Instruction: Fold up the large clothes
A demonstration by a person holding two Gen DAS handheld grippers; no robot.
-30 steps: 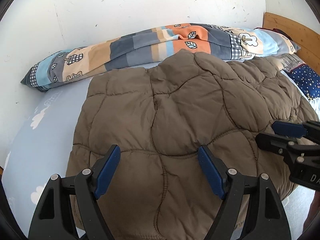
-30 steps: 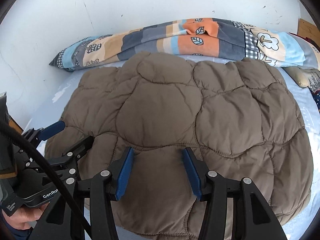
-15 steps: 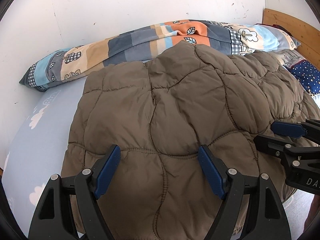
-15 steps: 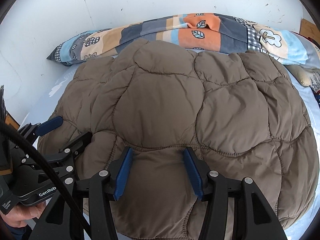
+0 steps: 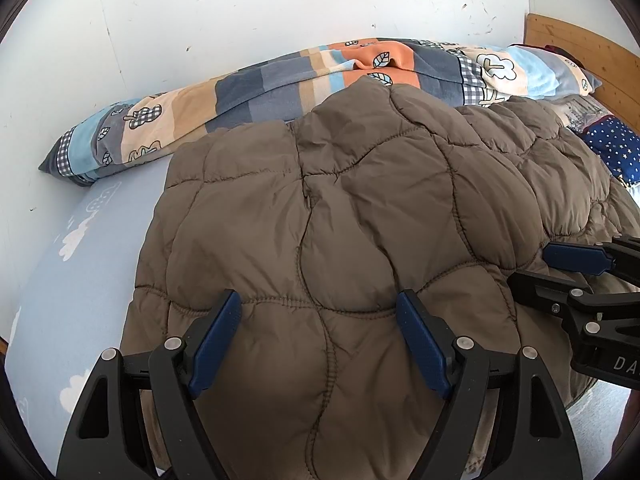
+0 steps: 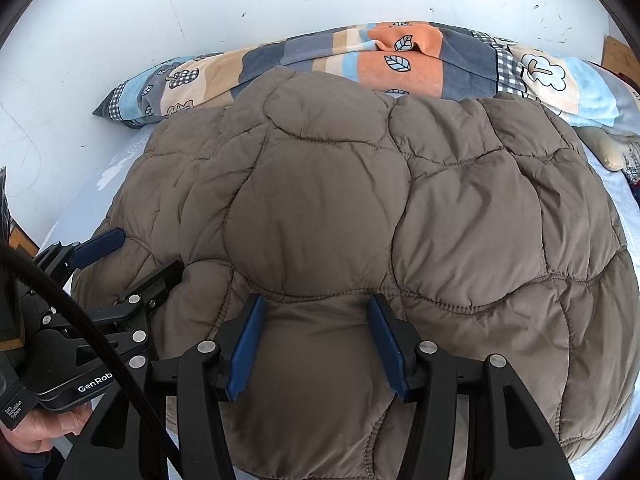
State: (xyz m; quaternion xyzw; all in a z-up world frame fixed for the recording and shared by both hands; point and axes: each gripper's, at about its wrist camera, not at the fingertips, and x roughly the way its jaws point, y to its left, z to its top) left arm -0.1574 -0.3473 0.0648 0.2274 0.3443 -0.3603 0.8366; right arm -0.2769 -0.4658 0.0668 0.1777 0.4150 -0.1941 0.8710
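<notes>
A large brown quilted puffer garment (image 5: pixel 360 216) lies spread on the bed; it also fills the right wrist view (image 6: pixel 380 216). My left gripper (image 5: pixel 320 316) is open, its blue-padded jaws wide apart over the garment's near edge. My right gripper (image 6: pixel 316 320) is open too, with a narrower gap, and the brown fabric bulges up between its jaws. The right gripper shows at the right edge of the left wrist view (image 5: pixel 560 268); the left gripper shows at the left of the right wrist view (image 6: pixel 132 256). Both sit at the garment's near hem.
A patchwork blanket (image 5: pixel 280 80) lies rolled along the white wall (image 5: pixel 240 8) behind the garment. The light blue cloud-print sheet (image 5: pixel 72 264) shows to the left. A wooden headboard (image 5: pixel 580 44) and a star-print blue cloth (image 5: pixel 616 148) are at the far right.
Both grippers have moved forward and lower over the garment, which now fills more of each view. The jaws have kept the same gap.
</notes>
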